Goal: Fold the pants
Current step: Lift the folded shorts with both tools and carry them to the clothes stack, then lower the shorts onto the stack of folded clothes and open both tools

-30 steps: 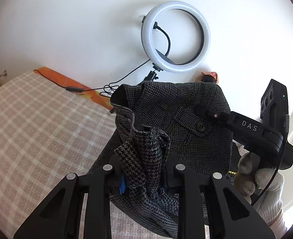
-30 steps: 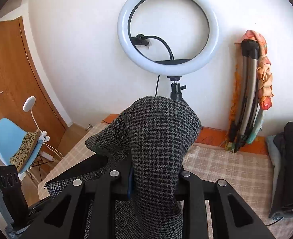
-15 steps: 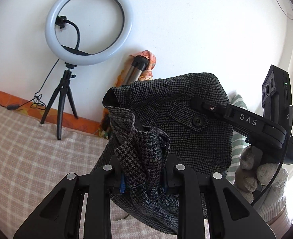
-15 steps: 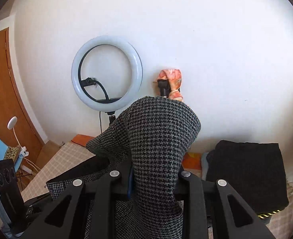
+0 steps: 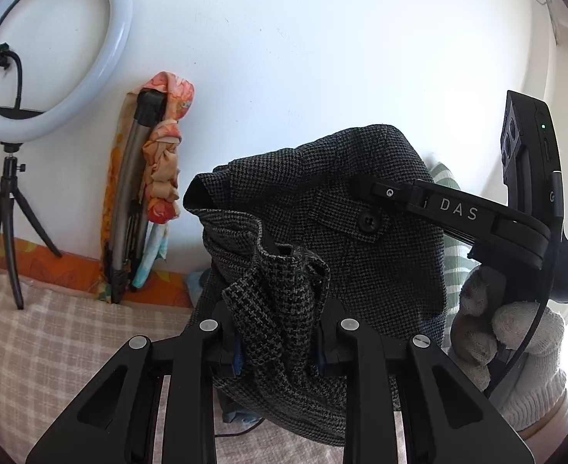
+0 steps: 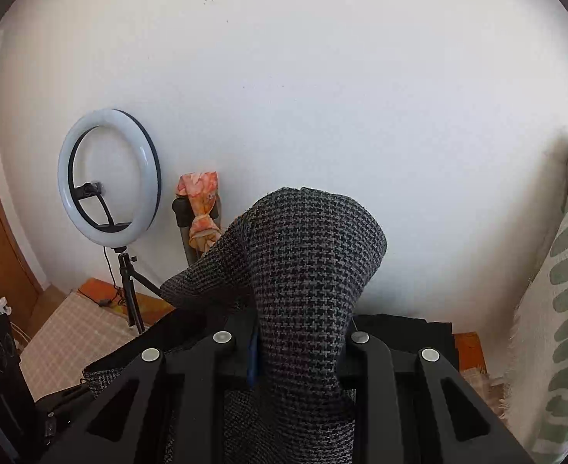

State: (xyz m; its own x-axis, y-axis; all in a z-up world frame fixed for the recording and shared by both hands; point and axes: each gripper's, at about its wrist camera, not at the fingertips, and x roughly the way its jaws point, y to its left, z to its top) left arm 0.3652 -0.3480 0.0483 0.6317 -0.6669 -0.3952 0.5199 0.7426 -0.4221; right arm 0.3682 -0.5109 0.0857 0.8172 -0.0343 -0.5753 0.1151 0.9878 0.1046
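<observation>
Both grippers have the pants (image 5: 361,239) up in the air, well above the bed (image 5: 44,348) with its checked cover. The left gripper (image 5: 278,348) is clenched on a bunched wad of the houndstooth cloth at lower centre of its view; the right gripper (image 6: 297,352) is clamped on another fold that humps up over its fingers in the middle of its frame. In the left view the right gripper's body reaches in from the right edge, a gloved hand (image 5: 504,340) around it, with the button (image 5: 369,221) and pocket flap showing at centre.

The pants look crumpled, not spread, so I'd judge the folding has barely begun. To do this step well, draw the two grips apart until the cloth between them hangs taut and flat, then lower it onto the bed with the edge level, so no twist gets laid in. Both grips hold thick bundles, which could slip unevenly under a hard pull. Keep clear of the ring light (image 6: 109,178) at left and the dark pile (image 6: 403,332) at lower right.
</observation>
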